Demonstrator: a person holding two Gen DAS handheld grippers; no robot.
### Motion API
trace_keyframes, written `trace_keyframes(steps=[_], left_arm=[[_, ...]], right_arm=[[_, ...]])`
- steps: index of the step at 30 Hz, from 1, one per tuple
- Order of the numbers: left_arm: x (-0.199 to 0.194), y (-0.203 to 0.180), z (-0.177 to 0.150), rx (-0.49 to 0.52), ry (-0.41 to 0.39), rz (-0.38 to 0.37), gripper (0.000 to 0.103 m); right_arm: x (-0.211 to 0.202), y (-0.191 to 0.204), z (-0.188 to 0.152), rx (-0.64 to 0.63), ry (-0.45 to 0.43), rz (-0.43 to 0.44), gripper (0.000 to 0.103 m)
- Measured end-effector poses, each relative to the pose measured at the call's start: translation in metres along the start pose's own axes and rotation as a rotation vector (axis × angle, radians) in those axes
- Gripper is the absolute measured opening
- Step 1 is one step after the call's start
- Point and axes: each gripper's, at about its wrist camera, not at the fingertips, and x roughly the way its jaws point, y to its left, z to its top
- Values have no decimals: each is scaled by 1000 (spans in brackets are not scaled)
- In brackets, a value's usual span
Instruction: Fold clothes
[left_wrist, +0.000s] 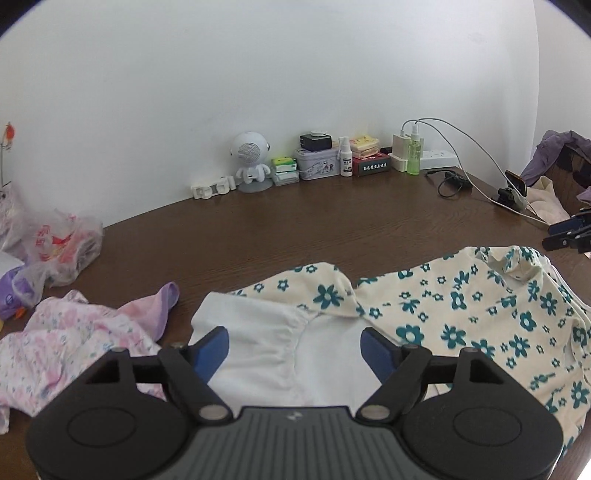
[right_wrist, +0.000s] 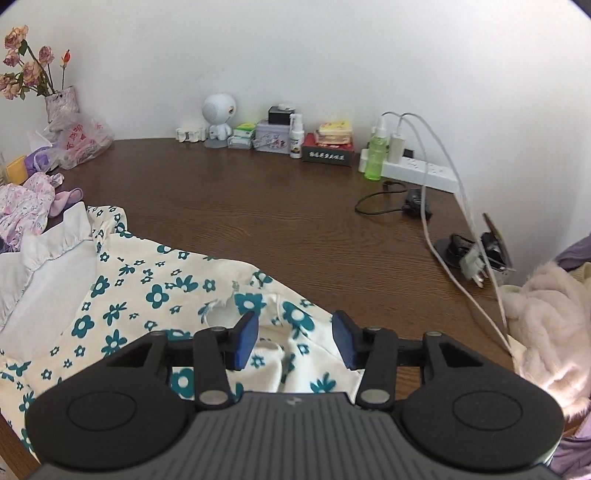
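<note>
A cream garment with teal flowers (left_wrist: 461, 317) lies spread on the brown table (left_wrist: 295, 229), with a white ruffled part (left_wrist: 273, 347) at its left end. My left gripper (left_wrist: 294, 345) is open, its blue pads on either side of the white part, just above it. In the right wrist view the same garment (right_wrist: 147, 291) lies at lower left. My right gripper (right_wrist: 294, 341) is open above the garment's right end, empty. The right gripper's tip shows at the left wrist view's right edge (left_wrist: 569, 232).
A pink floral garment (left_wrist: 70, 339) lies left of the cream one. Plastic bags (left_wrist: 62, 247) sit at the far left. A robot speaker (left_wrist: 251, 162), boxes, bottles (left_wrist: 413, 151), a power strip (right_wrist: 417, 170) and cables (right_wrist: 443, 206) line the wall. A phone on a stand (left_wrist: 513, 188) and fluffy clothes (right_wrist: 546, 317) are at right.
</note>
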Motion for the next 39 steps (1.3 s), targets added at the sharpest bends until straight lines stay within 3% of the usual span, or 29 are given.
trace_keyframes(steps=[4, 6, 10, 12, 15, 18, 22, 30, 32, 33, 34, 39], left_arm=[[39, 7, 36, 57, 11, -47, 61], [65, 5, 40, 93, 46, -69, 58], [104, 7, 38, 115, 108, -97, 48], [111, 10, 36, 104, 112, -100, 45], [111, 15, 35, 88, 108, -102, 45], [109, 19, 34, 79, 99, -100, 46], [111, 22, 37, 78, 96, -99, 46], [116, 27, 36, 60, 89, -92, 45], [118, 27, 35, 62, 93, -89, 44], [120, 27, 35, 67, 97, -84, 42], [121, 26, 34, 71, 100, -79, 34], [122, 30, 34, 44, 109, -83, 33]], right_arm=[[52, 17, 21, -94, 95, 54, 36], [72, 25, 24, -140, 136, 65, 35], [103, 32, 28, -209, 200, 63, 18], [112, 29, 32, -217, 202, 50, 14], [115, 20, 40, -186, 199, 68, 12], [108, 20, 44, -168, 209, 155, 13], [113, 22, 48, -46, 280, 250, 14], [125, 18, 46, 108, 335, 232, 18], [127, 17, 47, 147, 324, 241, 13], [128, 17, 48, 157, 315, 238, 2], [127, 16, 51, 162, 304, 229, 2], [126, 14, 61, 171, 258, 188, 2]])
